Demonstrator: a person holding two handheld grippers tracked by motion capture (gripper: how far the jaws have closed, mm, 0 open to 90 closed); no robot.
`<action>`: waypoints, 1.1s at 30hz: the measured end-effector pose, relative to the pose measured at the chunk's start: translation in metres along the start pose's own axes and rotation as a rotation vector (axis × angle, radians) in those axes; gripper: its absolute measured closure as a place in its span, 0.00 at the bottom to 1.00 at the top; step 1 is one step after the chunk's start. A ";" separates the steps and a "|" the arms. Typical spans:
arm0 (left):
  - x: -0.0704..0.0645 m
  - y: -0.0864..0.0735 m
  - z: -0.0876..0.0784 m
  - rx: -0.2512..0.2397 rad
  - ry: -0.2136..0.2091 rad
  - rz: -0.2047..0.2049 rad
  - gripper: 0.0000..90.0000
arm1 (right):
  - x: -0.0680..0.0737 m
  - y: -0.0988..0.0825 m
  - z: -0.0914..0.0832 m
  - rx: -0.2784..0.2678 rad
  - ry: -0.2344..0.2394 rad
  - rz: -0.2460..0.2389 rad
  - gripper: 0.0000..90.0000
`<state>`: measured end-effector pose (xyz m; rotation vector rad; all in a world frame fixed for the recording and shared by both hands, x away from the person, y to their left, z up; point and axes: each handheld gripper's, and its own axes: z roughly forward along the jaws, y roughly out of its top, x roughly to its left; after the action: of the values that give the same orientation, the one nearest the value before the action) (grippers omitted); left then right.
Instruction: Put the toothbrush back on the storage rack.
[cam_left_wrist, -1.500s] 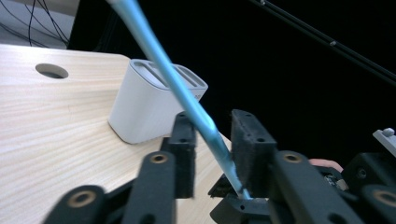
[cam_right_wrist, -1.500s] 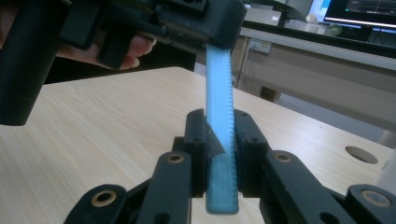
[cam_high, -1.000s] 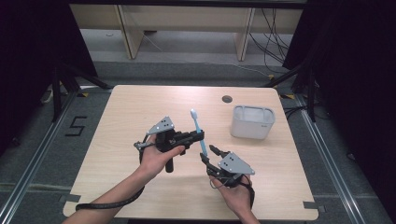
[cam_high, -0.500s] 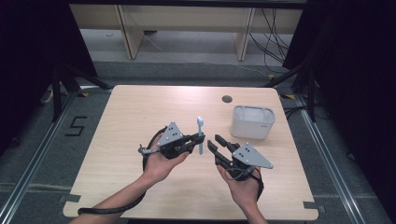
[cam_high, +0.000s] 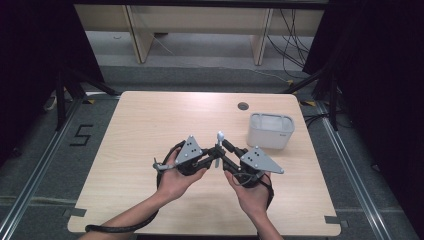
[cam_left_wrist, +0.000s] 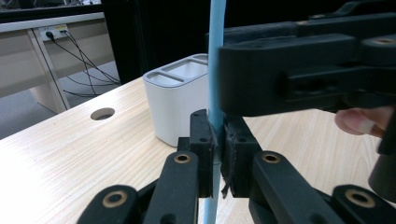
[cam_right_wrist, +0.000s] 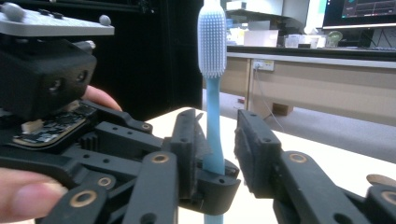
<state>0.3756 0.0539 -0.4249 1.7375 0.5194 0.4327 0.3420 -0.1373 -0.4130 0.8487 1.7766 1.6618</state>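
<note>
Wooden table (cam_high: 150, 125), white holder (cam_high: 270, 131) right of upright toothbrush (cam_right_wrist: 212, 93), clear between.

A light-blue toothbrush (cam_right_wrist: 212, 126) is held upright above the bench (cam_high: 150, 130), bristled head uppermost. Its slim handle is clamped low down, the pale bristles left clear.

Above the worktop (cam_high: 150, 120), the left tool (cam_high: 216, 156) is clamping shut while the right tool (cam_high: 224, 150), jaws just closing but not yet pressing, is meeting it tip to tip.
</note>
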 end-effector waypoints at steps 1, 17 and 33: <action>0.000 0.000 0.000 0.000 0.001 0.005 0.92 | -0.001 0.000 0.001 -0.007 -0.005 -0.017 0.80; -0.002 0.000 -0.007 -0.013 0.032 0.080 0.74 | -0.006 0.004 -0.001 0.015 0.005 0.026 0.92; 0.024 -0.038 -0.065 0.015 0.118 0.018 0.56 | -0.046 0.000 -0.012 0.049 -0.100 0.036 0.92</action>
<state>0.3564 0.1268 -0.4470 1.7398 0.5930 0.5482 0.3620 -0.1800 -0.4130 0.9741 1.7492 1.5752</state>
